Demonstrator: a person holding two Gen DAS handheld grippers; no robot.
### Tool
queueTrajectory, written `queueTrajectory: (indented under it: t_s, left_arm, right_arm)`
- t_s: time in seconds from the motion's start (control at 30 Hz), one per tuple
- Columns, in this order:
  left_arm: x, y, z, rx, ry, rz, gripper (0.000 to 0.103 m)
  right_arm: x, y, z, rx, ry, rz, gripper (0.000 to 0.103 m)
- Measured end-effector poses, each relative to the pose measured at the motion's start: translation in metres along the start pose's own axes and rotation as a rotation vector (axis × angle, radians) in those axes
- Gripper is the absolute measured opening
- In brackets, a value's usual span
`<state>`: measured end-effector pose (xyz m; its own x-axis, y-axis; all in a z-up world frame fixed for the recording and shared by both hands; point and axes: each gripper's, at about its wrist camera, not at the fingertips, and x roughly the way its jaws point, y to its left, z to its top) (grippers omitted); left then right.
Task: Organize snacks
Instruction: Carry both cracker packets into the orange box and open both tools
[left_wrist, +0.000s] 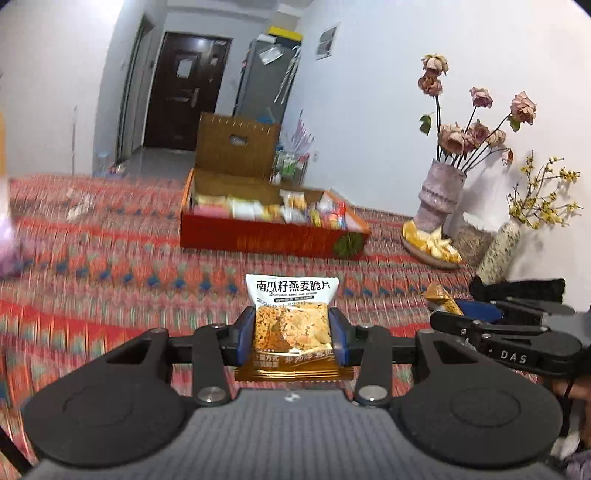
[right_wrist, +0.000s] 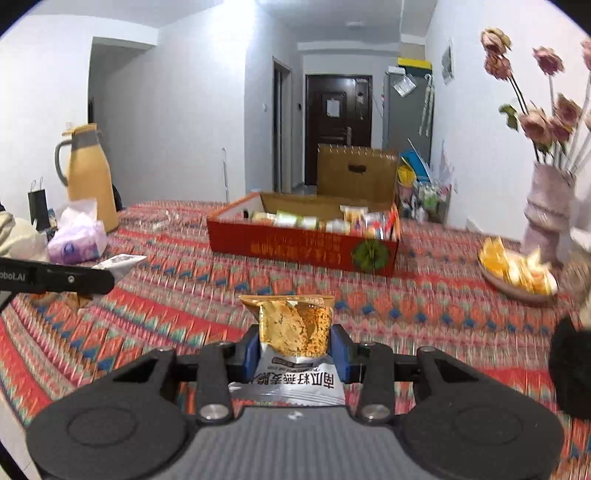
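The left tool (left_wrist: 291, 332) is clamped on an oat crisp packet (left_wrist: 291, 314), its blue pads (left_wrist: 246, 334) pressing both sides, white label end pointing away and the gold seam toward the camera. The right tool (right_wrist: 293, 350) grips a second oat crisp packet (right_wrist: 293, 325) the other way round, gold end forward. Both packets hang above the counter (left_wrist: 110, 277), which wears a red patterned cloth. Ahead on it stands the open red snack box (right_wrist: 303, 251), lid raised, with many small packets inside. To the right, near a vase of dried roses (left_wrist: 439, 195), a plate (right_wrist: 517, 288) holds yellow wrappers. A yellow jug (right_wrist: 88, 173) and a tissue pack (right_wrist: 77, 240) sit at the far left.
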<state>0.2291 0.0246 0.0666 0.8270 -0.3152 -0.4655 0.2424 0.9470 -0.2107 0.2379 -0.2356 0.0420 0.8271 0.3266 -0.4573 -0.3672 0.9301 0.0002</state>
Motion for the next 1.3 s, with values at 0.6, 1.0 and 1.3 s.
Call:
queueTrajectory:
  t_s: [0.6,1.0,1.3]
  left_arm:
    - [0.291,0.049,0.189,0.046,0.068,0.129,0.042]
    - [0.421,0.091,0.186,-0.114,0.253,0.120,0.070]
    - [0.406,0.082,0.187,-0.043,0.221,0.171,0.083]
  right_arm:
    - [0.302,-0.083,0.176,-0.141,0.114,0.081,0.039]
    - [0.439,-0.092,0.178,-0.109,0.372,0.221,0.040]
    - [0.425,-0.079,0.166,-0.164,0.354,0.203,0.072]
